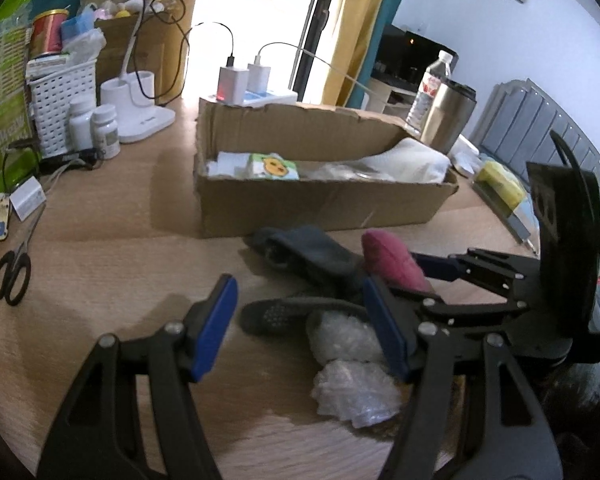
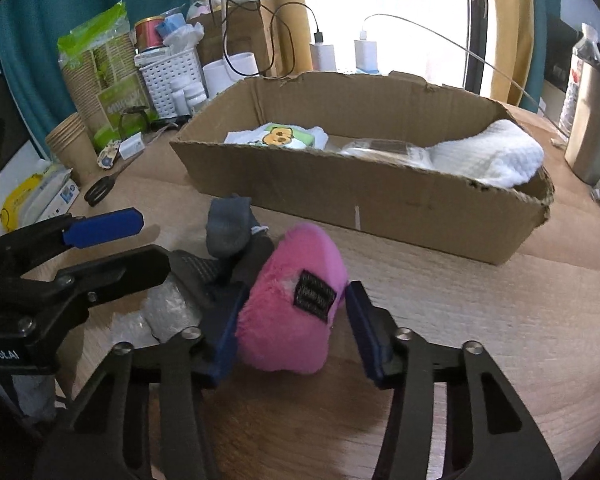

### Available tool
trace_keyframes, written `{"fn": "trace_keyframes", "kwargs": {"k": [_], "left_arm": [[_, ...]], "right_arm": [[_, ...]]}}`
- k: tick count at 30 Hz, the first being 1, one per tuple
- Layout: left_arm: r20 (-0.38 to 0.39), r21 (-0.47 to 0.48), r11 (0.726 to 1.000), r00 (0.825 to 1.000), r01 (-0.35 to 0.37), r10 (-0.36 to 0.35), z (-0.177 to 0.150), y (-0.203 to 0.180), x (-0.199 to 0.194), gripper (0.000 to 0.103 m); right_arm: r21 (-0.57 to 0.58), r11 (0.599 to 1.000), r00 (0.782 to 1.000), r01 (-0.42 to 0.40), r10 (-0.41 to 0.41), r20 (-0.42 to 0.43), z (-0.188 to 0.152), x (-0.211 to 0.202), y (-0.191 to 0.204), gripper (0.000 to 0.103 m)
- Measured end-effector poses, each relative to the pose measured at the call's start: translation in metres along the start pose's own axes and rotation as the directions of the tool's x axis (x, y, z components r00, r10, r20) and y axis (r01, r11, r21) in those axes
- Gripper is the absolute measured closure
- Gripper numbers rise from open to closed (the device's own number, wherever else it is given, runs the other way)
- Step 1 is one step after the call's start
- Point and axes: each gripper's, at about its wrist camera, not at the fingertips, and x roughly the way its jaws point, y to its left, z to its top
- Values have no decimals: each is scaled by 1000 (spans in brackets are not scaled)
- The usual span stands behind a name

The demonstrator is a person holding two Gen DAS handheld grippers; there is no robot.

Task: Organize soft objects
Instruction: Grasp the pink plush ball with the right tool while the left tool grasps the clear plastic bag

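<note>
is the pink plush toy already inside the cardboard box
No, the pink plush toy sits on the table in front of the cardboard box, between the open right gripper fingers.

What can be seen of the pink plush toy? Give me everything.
The pink plush toy is a rounded, fuzzy lump of bright pink pile with a small black sewn-on label with unreadable lettering. It rests on the wooden table in front of the cardboard box, beside the dark socks. It sits between the open right tongs; the left pad looks pressed against it, the right pad apart.
</note>
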Motion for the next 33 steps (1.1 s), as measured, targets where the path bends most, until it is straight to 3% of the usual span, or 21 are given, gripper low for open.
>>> {"fn": "trace_keyframes", "kwargs": {"k": [7,17,25,26,27,33], "left_arm": [[-56,47,999,998,5,-2,-7,-22,12,36],[-138,44,998,990,-34,40,-22,-28,26,36],[-164,42,999,986,-8,15,-26,-24,25,37],[-169,39,999,986,7,0,-26,-23,24,40],[-172,36,999,985,18,-11,-26,-22,23,50],[-156,50,998,987,35,-27,-27,-25,18,55]], "right_arm": [[21,1000,1000,-20,20,20,-9,-8,-14,60],[65,997,999,-37,35,40,-17,-21,-35,60],[76,997,999,-27,25,31,-16,-17,-37,54],[79,996,999,-29,27,31,-15,-16,-37,54],[81,996,999,-31,28,32,-15,-16,-38,54],[60,997,998,-45,43,38,-16,-18,-33,61]]}}
